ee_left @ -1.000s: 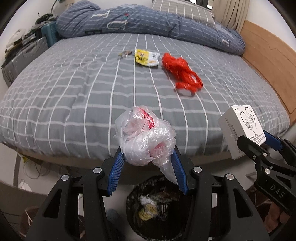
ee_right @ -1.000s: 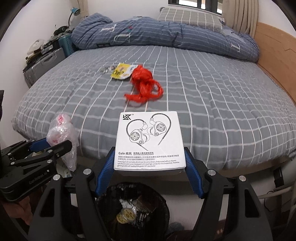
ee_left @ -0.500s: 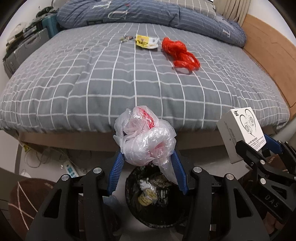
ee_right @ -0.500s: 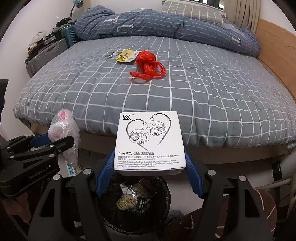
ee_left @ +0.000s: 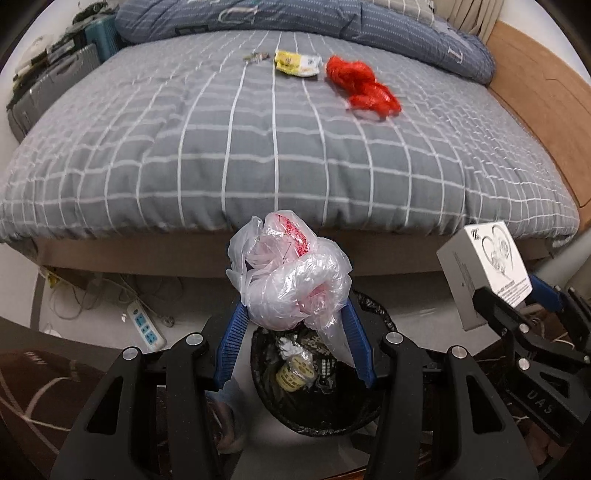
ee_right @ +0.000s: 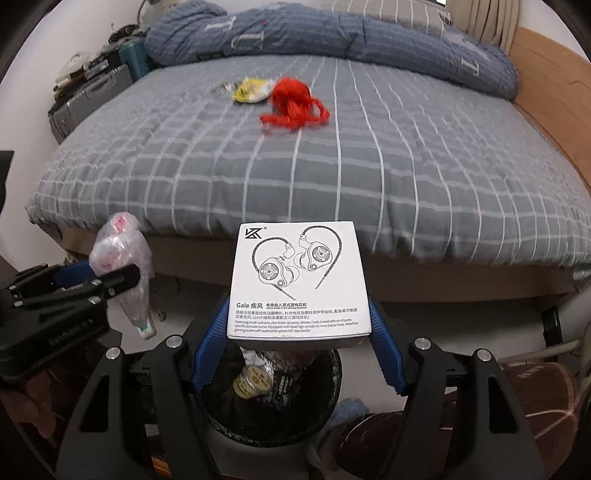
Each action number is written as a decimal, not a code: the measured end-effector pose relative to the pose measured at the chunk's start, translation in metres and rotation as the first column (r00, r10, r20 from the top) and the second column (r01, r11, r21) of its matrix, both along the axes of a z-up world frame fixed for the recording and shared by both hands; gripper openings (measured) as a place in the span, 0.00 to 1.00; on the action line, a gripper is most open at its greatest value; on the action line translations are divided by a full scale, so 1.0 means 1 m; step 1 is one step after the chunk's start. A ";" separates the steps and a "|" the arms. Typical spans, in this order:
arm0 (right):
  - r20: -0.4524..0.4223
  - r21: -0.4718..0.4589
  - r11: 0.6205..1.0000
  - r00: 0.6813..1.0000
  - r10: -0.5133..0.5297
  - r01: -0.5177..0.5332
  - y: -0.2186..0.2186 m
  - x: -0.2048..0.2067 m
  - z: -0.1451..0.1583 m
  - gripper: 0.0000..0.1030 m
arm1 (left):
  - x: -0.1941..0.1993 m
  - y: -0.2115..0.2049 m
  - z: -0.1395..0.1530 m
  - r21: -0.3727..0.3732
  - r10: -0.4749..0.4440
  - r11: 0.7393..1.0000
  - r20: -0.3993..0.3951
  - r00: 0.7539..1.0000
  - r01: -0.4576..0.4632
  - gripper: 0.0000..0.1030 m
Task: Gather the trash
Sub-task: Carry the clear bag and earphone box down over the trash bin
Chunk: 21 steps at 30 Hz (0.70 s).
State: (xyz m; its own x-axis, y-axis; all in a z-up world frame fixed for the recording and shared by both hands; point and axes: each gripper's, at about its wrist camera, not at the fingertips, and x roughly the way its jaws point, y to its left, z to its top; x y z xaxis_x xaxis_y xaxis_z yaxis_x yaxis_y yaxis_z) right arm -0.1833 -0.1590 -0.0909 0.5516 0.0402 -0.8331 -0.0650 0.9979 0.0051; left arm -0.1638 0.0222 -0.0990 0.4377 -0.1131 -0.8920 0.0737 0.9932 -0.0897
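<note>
My left gripper (ee_left: pixel 293 317) is shut on a crumpled clear plastic bag (ee_left: pixel 290 275) with pink and red print, held above a black-lined trash bin (ee_left: pixel 321 417) on the floor. My right gripper (ee_right: pixel 299 317) is shut on a white earphone box (ee_right: pixel 299 278), also over the bin (ee_right: pixel 273 417). In the left wrist view the box (ee_left: pixel 487 269) shows at the right; in the right wrist view the bag (ee_right: pixel 122 266) shows at the left. On the grey checked bed (ee_left: pixel 258 147) lie a red plastic bag (ee_left: pixel 360 86), a yellow wrapper (ee_left: pixel 295 62) and a small metallic scrap (ee_left: pixel 255 56).
A power strip (ee_left: pixel 146 326) and cables lie on the floor under the bed edge. Suitcases (ee_right: pixel 88 99) stand left of the bed, a wooden bed frame (ee_left: pixel 546 96) runs along the right, a blue duvet (ee_right: pixel 332 33) lies at the head. The bin holds several scraps.
Both grippers have drawn back from the bed and sunk, tilting further down; the bin now shows more fully under each. The grips on bag and box are unchanged.
</note>
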 end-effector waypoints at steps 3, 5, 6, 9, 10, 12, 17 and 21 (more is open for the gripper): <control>-0.036 -0.005 1.000 0.999 -0.005 0.005 -0.002 0.000 -0.019 0.65 | 0.000 0.001 -0.020 -0.005 -0.004 1.000 -0.027 1.000 0.004 0.48; -0.064 -0.009 1.000 0.998 -0.004 0.004 -0.001 0.002 -0.033 0.65 | 0.003 0.001 -0.032 -0.007 -0.005 1.000 -0.045 0.999 0.005 0.48; -0.076 -0.010 1.000 0.997 -0.003 0.003 -0.001 0.003 -0.038 0.65 | 0.004 0.001 -0.037 -0.008 -0.006 1.000 -0.053 0.999 0.006 0.48; -0.126 -0.006 1.000 0.992 0.000 0.000 0.001 0.012 -0.058 0.65 | 0.014 0.003 -0.055 -0.015 0.000 1.000 -0.083 0.997 -0.002 0.48; -0.142 -0.004 1.000 0.990 0.002 -0.003 0.002 0.016 -0.064 0.65 | 0.017 0.004 -0.059 -0.013 0.003 1.000 -0.088 0.996 -0.004 0.48; -0.157 -0.009 1.000 0.988 0.008 -0.010 0.005 0.019 -0.072 0.65 | 0.021 0.004 -0.066 -0.016 0.003 1.000 -0.097 0.995 -0.005 0.48; -0.204 0.001 1.000 0.979 0.008 -0.008 0.009 0.028 -0.087 0.65 | 0.024 0.009 -0.077 -0.020 0.007 1.000 -0.114 0.994 -0.009 0.48; -0.211 0.015 1.000 0.977 0.027 -0.024 0.020 0.034 -0.090 0.65 | 0.022 0.020 -0.078 -0.009 0.027 1.000 -0.112 0.993 -0.029 0.48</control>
State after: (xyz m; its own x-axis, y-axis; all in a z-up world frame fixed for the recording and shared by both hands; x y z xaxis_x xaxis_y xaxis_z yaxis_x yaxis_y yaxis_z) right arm -0.1491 -0.1386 -0.1806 0.3617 0.0625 -0.9302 -0.0865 0.9957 0.0332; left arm -0.1415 0.0422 -0.1770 0.3384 -0.1121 -0.9343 0.0347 0.9937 -0.1066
